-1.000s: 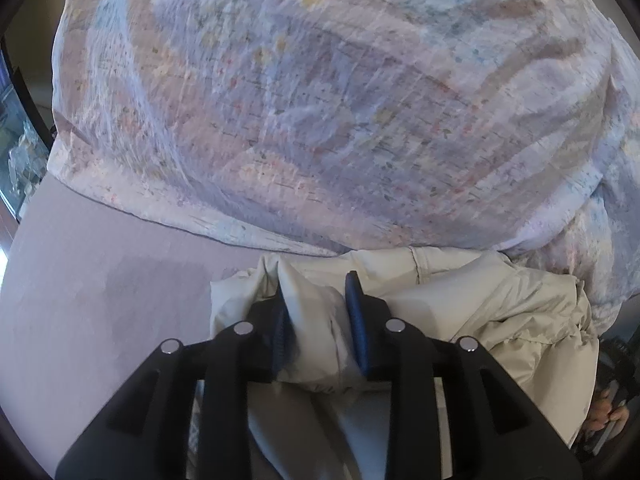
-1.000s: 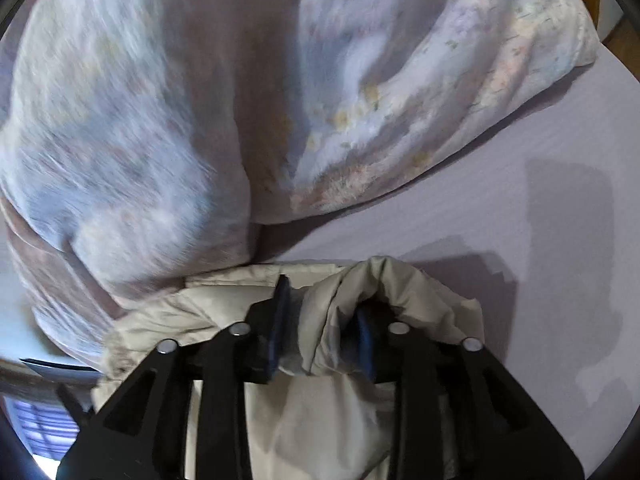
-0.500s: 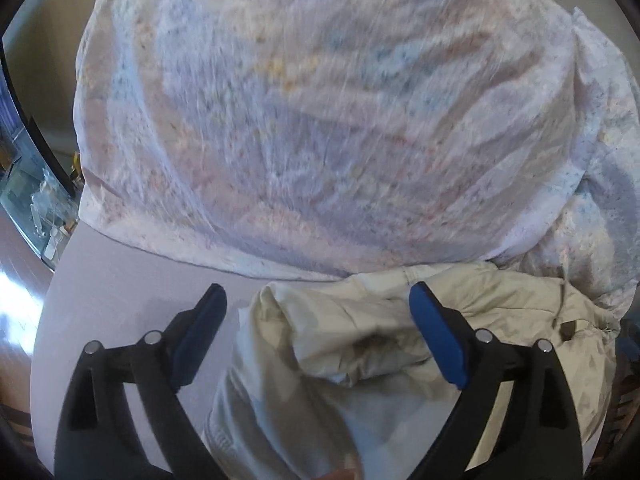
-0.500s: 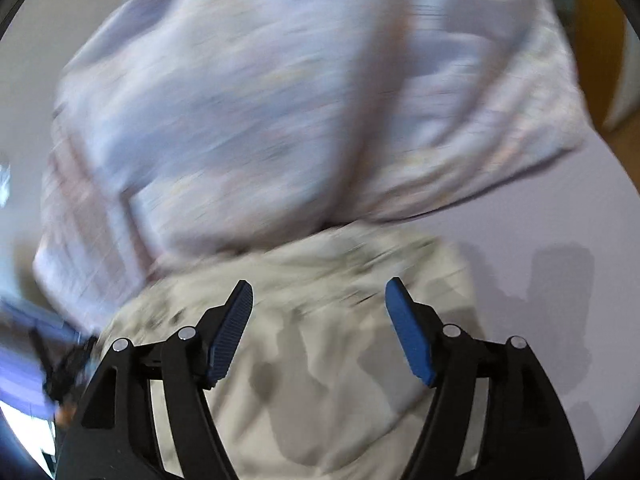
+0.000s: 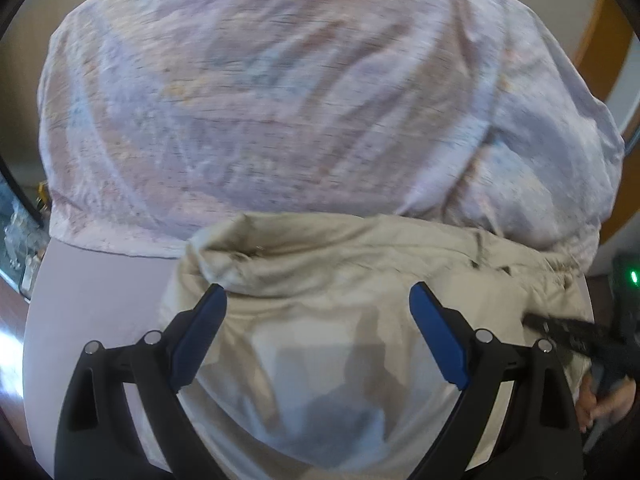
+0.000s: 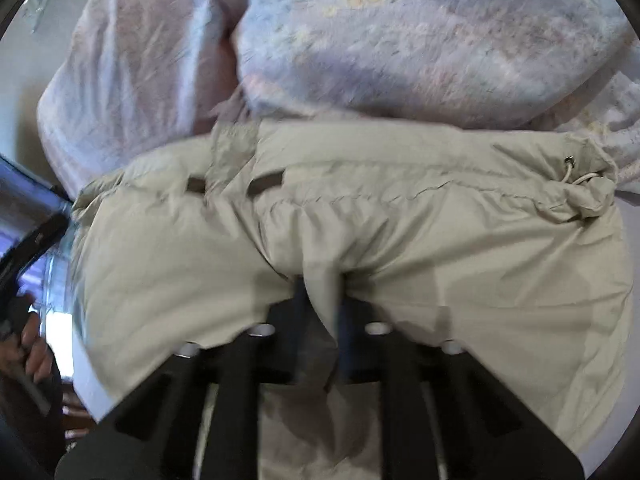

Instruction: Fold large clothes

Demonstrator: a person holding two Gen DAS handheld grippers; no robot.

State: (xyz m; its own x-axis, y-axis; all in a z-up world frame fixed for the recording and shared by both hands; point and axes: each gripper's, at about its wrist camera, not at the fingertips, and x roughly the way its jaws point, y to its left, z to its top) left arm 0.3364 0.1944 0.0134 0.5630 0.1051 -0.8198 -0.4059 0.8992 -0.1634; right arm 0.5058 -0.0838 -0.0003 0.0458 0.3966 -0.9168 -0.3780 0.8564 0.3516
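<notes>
A beige padded jacket [image 5: 340,264] lies bunched on a lavender bed sheet [image 5: 100,292], its far edge pressed up against a large rumpled duvet [image 5: 280,100] in a faded floral print that fills the back of both views. The left gripper [image 5: 318,300] hangs just above the near part of the garment with its blue-padded fingers [image 5: 436,340] spread wide and nothing between them; a rolled fold of the jacket sits just beyond the left fingertip. From the right wrist, the right gripper [image 6: 324,296] is drawn in narrow and pinches a ridge of the beige fabric, which rises in a crease between the two fingers and drapes over the black frame on both sides. Across the jacket [image 6: 360,208] runs a gathered drawstring seam, with a cord and metal eyelet [image 6: 570,160] at its right end and two dark slots [image 6: 264,184] nearer the left. The duvet [image 6: 400,40] overhangs the garment's top edge here as well. At the left edge of that view the person's hand [image 6: 32,352] grips the handle of the other tool, and a green indicator light [image 5: 633,278] glows at the right edge of the left-wrist view. The right-wrist picture is somewhat motion-blurred.
</notes>
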